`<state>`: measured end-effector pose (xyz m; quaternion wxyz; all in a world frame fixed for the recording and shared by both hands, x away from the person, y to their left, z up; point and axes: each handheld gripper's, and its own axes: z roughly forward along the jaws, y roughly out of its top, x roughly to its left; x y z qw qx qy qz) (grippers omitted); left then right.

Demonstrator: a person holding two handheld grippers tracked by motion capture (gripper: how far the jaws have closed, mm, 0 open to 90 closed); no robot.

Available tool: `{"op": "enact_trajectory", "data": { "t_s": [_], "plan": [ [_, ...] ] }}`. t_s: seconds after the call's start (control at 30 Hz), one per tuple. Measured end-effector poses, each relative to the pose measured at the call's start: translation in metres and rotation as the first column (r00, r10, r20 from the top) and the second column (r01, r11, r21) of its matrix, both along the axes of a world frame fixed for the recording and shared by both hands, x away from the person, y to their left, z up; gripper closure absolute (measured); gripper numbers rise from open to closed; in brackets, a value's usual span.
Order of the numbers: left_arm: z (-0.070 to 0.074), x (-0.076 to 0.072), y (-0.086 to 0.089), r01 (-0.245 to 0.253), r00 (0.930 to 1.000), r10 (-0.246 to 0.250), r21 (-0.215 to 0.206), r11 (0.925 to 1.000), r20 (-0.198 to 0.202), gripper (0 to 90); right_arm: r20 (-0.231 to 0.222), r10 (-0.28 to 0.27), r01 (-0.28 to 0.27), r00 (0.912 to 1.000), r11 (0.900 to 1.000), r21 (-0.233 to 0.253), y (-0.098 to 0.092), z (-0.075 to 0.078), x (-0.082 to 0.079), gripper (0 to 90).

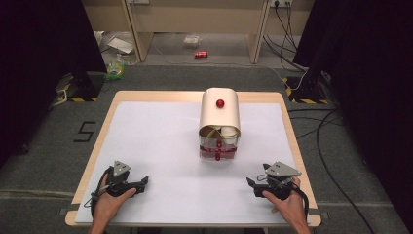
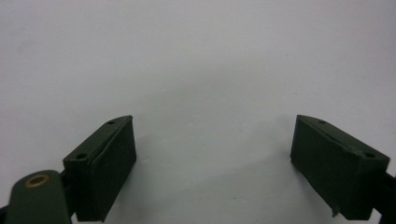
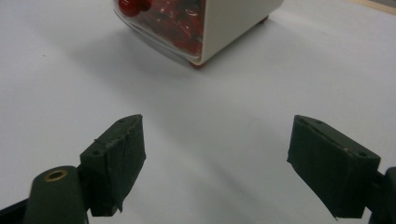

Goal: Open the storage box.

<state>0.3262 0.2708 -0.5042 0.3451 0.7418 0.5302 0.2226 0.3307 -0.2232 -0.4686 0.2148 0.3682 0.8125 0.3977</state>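
White tabletop (image 1: pixel 160 146) lies bare around your left gripper (image 1: pixel 142 183) and right gripper (image 1: pixel 251 184), both spread wide and holding nothing, near corners, leaving room toward the bread box (image 1: pixel 220 122) at centre-far.

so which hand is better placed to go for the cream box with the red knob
Right, by a small margin. The right tool is open and its view faces the box corner. The left tool is open too, but its view faces bare white mat. Both sit about equally far away.
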Motion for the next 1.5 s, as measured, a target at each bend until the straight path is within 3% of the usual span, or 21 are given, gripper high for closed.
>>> {"op": "enact_trajectory", "data": {
  "t_s": [0.3,0.57,0.67,0.93,1.07,1.27,1.5],
  "plan": [
    [0.0,0.0,0.0,0.0,1.0,0.0,0.0,1.0,0.0,13.3,0.052,0.045,-0.046,0.9976,0.999,0.028,0.02,0.012,-0.004,18.1],
    [0.0,0.0,0.0,0.0,1.0,0.0,0.0,1.0,-0.001,13.2,0.105,0.111,-0.11,0.9883,0.994,-0.007,0.047,0.018,-0.007,20.7],
    [0.0,0.0,0.0,0.001,1.0,-0.001,0.001,1.0,-0.002,13.0,0.135,0.129,-0.128,0.9824,0.992,-0.018,0.063,0.022,-0.005,21.6],
    [0.0,0.0,0.0,0.002,1.0,-0.002,-0.002,1.0,-0.001,12.9,0.187,0.207,-0.206,0.9603,0.978,-0.028,0.082,0.027,-0.002,24.8],
    [0.0,0.0,0.0,0.002,1.0,-0.002,-0.002,1.0,-0.001,12.9,0.218,0.23,-0.223,0.9484,0.973,-0.057,0.089,0.028,0.001,25.4],
    [0.0,0.0,0.0,0.003,1.0,-0.003,-0.003,1.0,-0.003,12.7,0.226,0.241,-0.227,0.9437,0.97,-0.087,0.096,0.025,0.008,25.6],
    [0.0,0.001,0.001,0.003,1.0,-0.003,-0.01,0.9999,-0.001,12.2,0.248,0.271,-0.249,0.9303,0.962,-0.116,0.104,0.022,0.013,26.2]
  ]
}}
